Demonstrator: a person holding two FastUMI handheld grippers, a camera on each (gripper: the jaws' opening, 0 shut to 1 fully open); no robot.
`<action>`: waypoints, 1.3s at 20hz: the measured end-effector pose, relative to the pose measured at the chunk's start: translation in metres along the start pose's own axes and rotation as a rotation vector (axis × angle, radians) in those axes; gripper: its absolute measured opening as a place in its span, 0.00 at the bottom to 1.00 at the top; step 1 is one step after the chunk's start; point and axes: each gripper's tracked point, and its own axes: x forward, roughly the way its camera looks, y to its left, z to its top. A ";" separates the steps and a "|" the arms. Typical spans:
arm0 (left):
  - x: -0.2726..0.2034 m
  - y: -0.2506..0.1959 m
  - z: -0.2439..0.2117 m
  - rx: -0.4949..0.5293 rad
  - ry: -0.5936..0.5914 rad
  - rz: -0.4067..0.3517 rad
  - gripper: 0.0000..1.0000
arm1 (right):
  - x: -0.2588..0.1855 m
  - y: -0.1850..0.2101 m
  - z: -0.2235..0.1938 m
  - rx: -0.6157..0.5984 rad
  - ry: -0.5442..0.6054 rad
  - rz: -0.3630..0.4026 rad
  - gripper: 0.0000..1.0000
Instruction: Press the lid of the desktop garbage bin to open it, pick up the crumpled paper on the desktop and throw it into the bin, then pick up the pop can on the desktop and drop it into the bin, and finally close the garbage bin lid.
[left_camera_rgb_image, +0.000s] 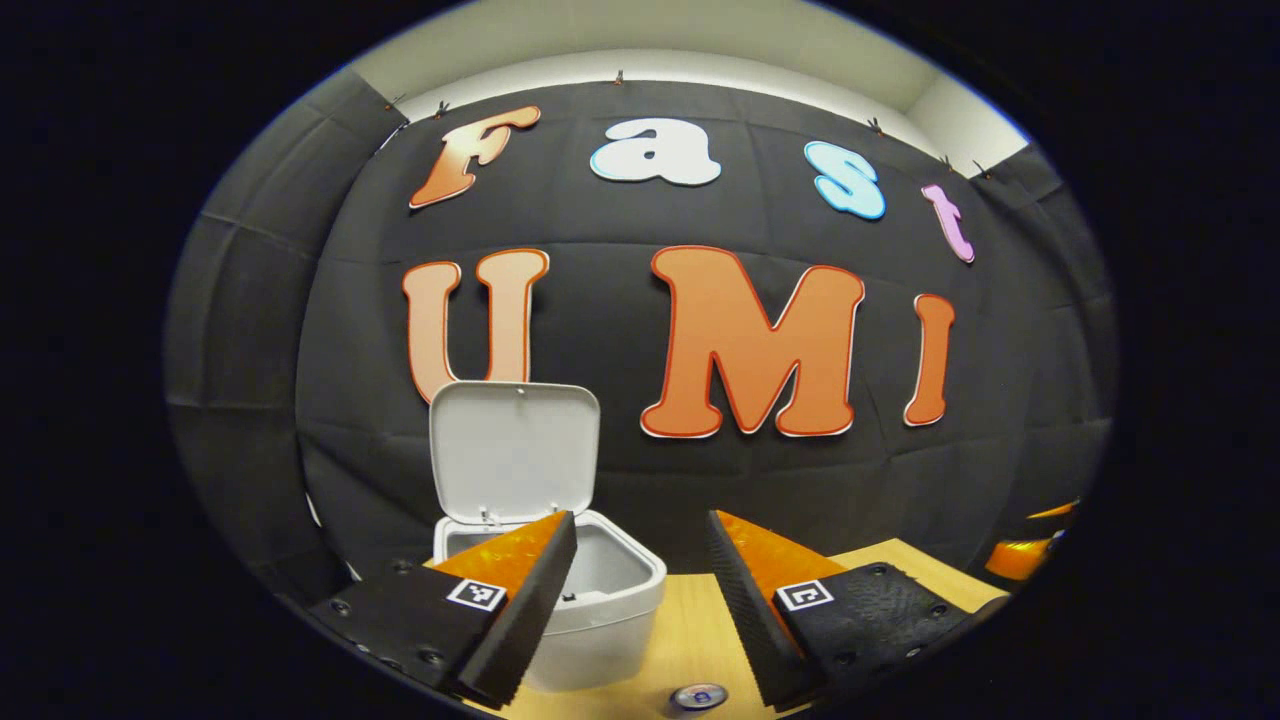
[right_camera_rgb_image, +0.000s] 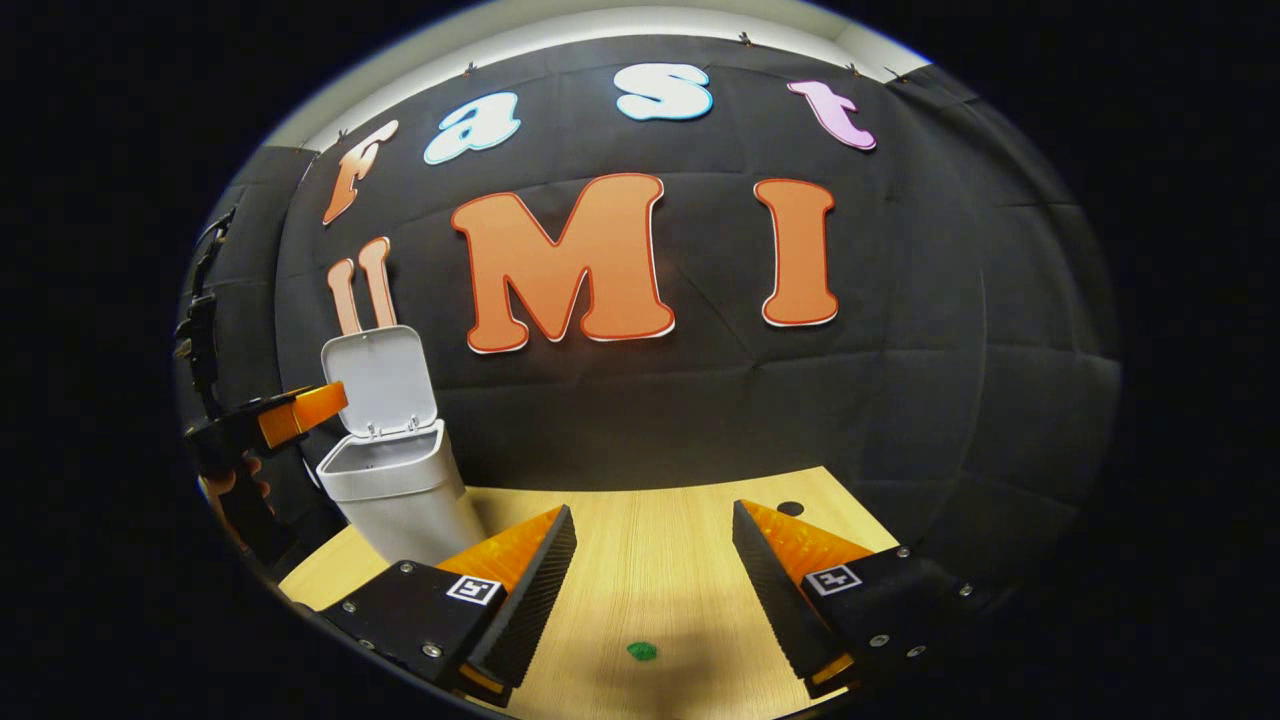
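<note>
Surface: pale wood desktop (right_camera_rgb_image: 660, 560) in a booth; black cloth wall behind.
Landmark: garbage bin (left_camera_rgb_image: 600, 610), white plastic, standing at the back of the desktop, close to the wall.
Left gripper (left_camera_rgb_image: 640, 590): fingers spread wide, holding nothing; it hovers just in front of the bin, its left finger overlapping the bin's rim in the left gripper view.
Pop can (left_camera_rgb_image: 698, 696): only a metallic round top at the lower edge of the left gripper view, just right of the bin's base and under the gripper; probably the can, cannot be sure.
Right gripper (right_camera_rgb_image: 650, 590): fingers spread, empty, over bare desktop well right of the bin.
Green spot (right_camera_rgb_image: 642, 651): small mark on the wood, right of the bin.
Bin lid (left_camera_rgb_image: 515, 450): upright on its rear hinge, bin open.
Crumpled paper: cannot place it.
Handling, can (judgement): light, thin-walled, smooth; dents easily. Pinch across mid-body, moderate force.
Handling, lid (judgement): light, stiff; push its top edge forward to close.
</note>
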 end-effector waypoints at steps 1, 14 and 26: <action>-0.001 -0.005 -0.004 -0.011 0.005 -0.016 0.84 | 0.002 -0.002 -0.006 -0.008 0.018 -0.002 0.94; -0.024 0.004 -0.100 -0.047 0.210 -0.045 0.95 | 0.046 0.010 -0.196 -0.065 0.520 0.077 0.95; -0.042 0.066 -0.115 -0.002 0.229 -0.015 0.94 | 0.074 0.013 -0.284 -0.123 0.810 0.048 0.93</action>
